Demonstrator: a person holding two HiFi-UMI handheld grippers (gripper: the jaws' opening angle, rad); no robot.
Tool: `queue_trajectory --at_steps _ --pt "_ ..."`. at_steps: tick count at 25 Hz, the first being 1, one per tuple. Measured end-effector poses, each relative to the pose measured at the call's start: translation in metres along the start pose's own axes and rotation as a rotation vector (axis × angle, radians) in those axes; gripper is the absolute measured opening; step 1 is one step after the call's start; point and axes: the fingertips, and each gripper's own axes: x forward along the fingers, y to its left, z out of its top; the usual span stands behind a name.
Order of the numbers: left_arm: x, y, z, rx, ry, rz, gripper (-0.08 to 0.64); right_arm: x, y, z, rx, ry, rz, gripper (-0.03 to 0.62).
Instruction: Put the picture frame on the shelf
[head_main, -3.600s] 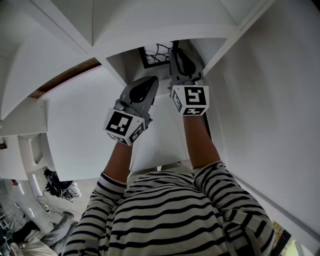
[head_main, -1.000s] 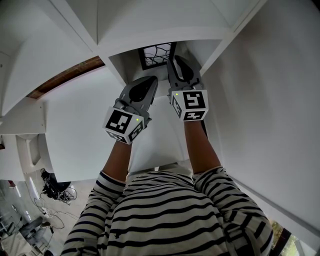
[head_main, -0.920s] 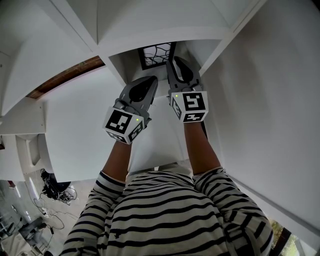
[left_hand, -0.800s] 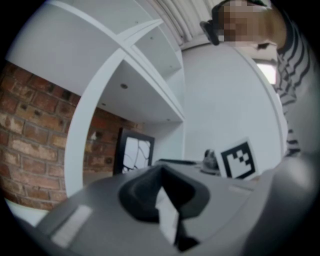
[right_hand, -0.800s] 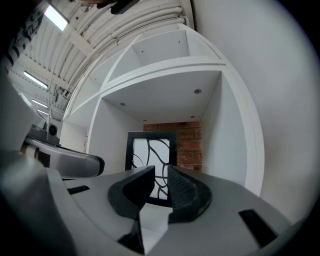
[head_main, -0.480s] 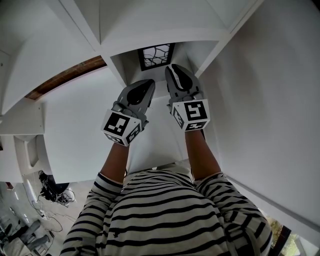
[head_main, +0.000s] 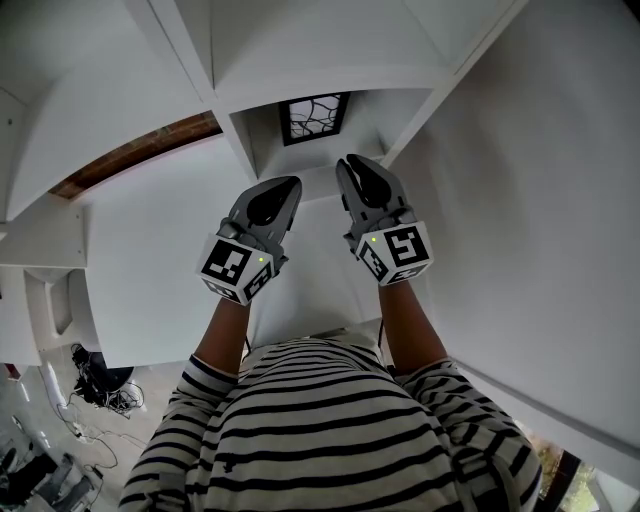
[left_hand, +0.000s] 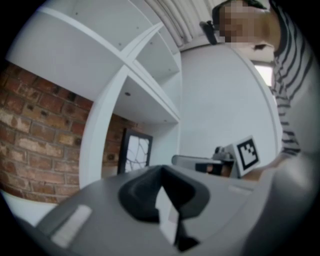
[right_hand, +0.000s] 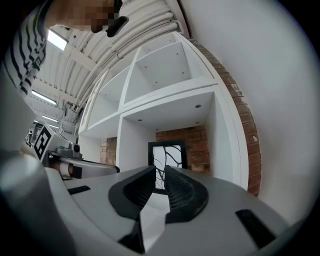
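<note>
The black picture frame (head_main: 313, 117) with a white branching pattern stands upright at the back of a white shelf compartment, against the brick. It also shows in the left gripper view (left_hand: 135, 152) and in the right gripper view (right_hand: 167, 162). Both grippers are in front of the compartment's mouth, apart from the frame. My left gripper (head_main: 285, 185) (left_hand: 162, 170) has its fingertips together and holds nothing. My right gripper (head_main: 352, 165) (right_hand: 159, 170) stands a narrow gap open, empty, and the frame shows through the gap.
The white shelf unit (head_main: 230, 100) has several open compartments above and beside the one with the frame. A brick wall (head_main: 130, 160) shows behind it on the left, and a plain white wall (head_main: 540, 200) is close on the right. Cables (head_main: 95, 375) lie on the floor at lower left.
Both grippers have drawn back from the compartment toward the person. The right gripper, earlier up at the frame, is now well clear of it. The frame has stayed upright in place.
</note>
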Motion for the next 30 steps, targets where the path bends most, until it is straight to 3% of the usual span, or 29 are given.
queue_trajectory --at_steps 23,30 --pt "-0.061 -0.036 -0.015 -0.072 0.01 -0.056 0.006 -0.069 0.075 -0.016 0.194 0.022 0.171 0.017" --pt "-0.072 -0.041 -0.01 -0.085 -0.024 -0.076 0.006 -0.073 0.098 -0.007 0.151 0.031 0.226 0.012"
